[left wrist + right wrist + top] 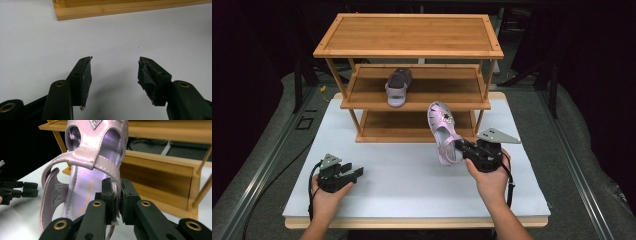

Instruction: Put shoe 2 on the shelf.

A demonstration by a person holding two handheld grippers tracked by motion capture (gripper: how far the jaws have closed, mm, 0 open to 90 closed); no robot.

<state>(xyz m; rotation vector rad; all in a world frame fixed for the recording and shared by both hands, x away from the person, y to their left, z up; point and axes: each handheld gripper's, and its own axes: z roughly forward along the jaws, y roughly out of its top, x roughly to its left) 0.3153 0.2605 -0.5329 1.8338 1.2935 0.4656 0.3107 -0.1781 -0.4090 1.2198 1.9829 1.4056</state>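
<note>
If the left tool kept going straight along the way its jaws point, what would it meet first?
Probably the bottom board of the bamboo three-tier shoe rack. The left tool is open and empty over the white tabletop, with bare surface ahead of the jaws. Being angled downward, it might touch the tabletop first; depth is unclear.

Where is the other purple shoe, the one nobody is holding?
In the high view, the other purple shoe sits on the middle shelf of the wooden rack, left of centre, up behind the shoe held by the right gripper.

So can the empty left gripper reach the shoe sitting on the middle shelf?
Probably yes: the left gripper is open and empty, and the shoe sits at the middle shelf's open front edge, with nothing between.
</note>
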